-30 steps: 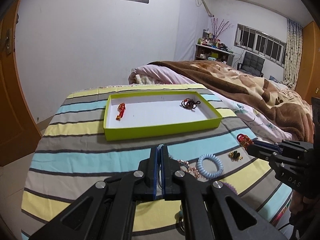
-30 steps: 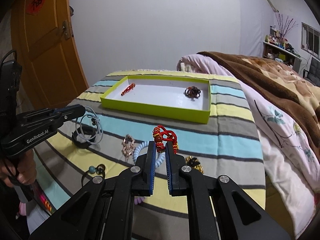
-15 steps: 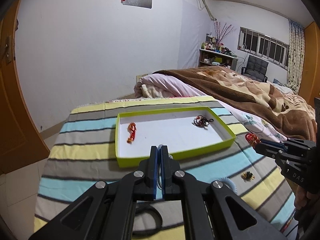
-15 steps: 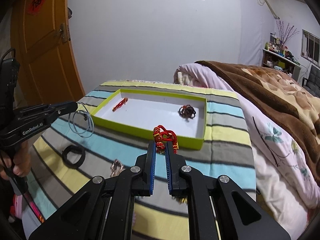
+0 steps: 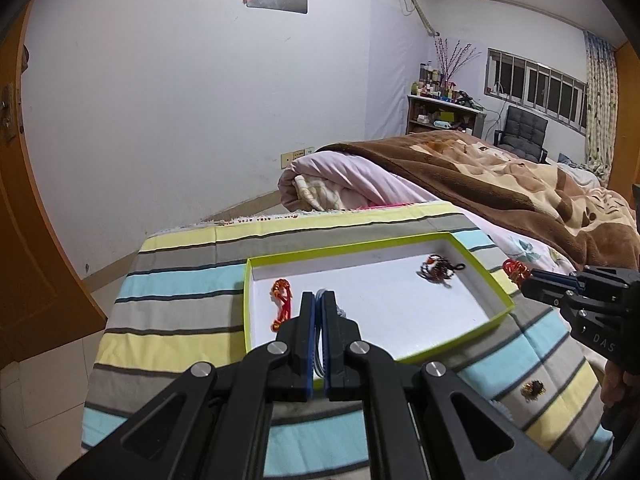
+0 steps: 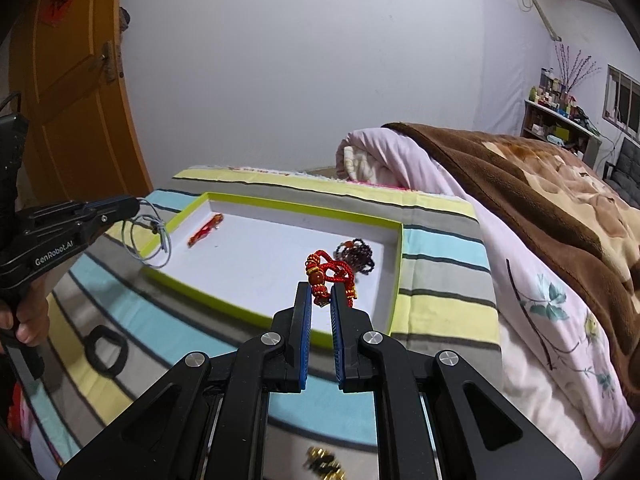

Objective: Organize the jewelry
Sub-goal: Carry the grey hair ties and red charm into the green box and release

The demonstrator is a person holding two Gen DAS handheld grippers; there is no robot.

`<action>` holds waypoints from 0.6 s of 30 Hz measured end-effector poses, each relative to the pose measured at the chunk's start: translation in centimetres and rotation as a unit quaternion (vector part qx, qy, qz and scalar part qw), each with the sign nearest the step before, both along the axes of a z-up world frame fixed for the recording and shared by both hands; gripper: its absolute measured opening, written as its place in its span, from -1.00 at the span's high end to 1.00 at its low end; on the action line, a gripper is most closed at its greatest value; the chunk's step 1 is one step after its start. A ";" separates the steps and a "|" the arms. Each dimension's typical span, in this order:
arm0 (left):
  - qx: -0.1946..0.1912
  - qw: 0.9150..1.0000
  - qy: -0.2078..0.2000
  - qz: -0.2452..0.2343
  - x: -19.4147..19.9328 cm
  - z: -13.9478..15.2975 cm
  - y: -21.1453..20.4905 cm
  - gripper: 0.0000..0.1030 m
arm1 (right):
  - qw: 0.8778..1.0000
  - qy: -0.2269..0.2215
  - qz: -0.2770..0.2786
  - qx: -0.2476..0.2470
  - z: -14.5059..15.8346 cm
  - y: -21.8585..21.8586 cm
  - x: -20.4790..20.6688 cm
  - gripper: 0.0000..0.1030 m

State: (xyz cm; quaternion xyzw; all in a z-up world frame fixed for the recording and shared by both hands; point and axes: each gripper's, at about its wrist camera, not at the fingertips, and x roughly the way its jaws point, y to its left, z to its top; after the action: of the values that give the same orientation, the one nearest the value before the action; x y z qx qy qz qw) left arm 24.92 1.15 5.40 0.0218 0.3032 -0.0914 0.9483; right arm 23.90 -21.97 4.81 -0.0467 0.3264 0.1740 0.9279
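A lime-green tray (image 5: 348,248) with a white floor lies on the striped cloth. In it are a red bracelet (image 5: 281,300) at the left and a dark beaded bracelet (image 5: 438,270) at the right. My left gripper (image 5: 319,300) is shut on a thin grey cord loop (image 6: 154,240) and hangs over the tray's (image 6: 304,210) near left corner. My right gripper (image 6: 320,294) is shut on a red knotted cord bracelet (image 6: 330,270) above the tray's right part, near the dark beads (image 6: 358,256).
A black hair tie (image 6: 106,350) and a small gold-and-black piece (image 5: 533,389) lie on the cloth in front of the tray. A rolled pink quilt (image 5: 340,184) and a brown blanket (image 5: 500,184) border the right side. A person's hand (image 6: 28,316) holds the left gripper.
Both grippers have moved forward to the tray, each with its piece still held. The loose jewelry on the cloth has slipped below and behind them.
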 end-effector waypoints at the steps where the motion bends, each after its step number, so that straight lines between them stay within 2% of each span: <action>1: 0.001 1.000 0.002 0.002 0.4 -0.2 0.1 0.94 | 1.000 0.002 0.000 -0.002 -0.2 0.0 0.4 0.81; 18: 0.019 0.998 0.055 0.023 4.7 -4.7 1.2 0.94 | 0.997 0.069 -0.014 -0.023 -5.2 0.7 6.5 0.81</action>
State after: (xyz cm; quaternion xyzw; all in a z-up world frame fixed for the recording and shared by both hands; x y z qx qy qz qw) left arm 29.59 2.34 0.72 0.0279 0.3572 -0.0653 0.9313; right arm 30.41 -21.28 -0.34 -0.0518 0.3939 0.1560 0.9043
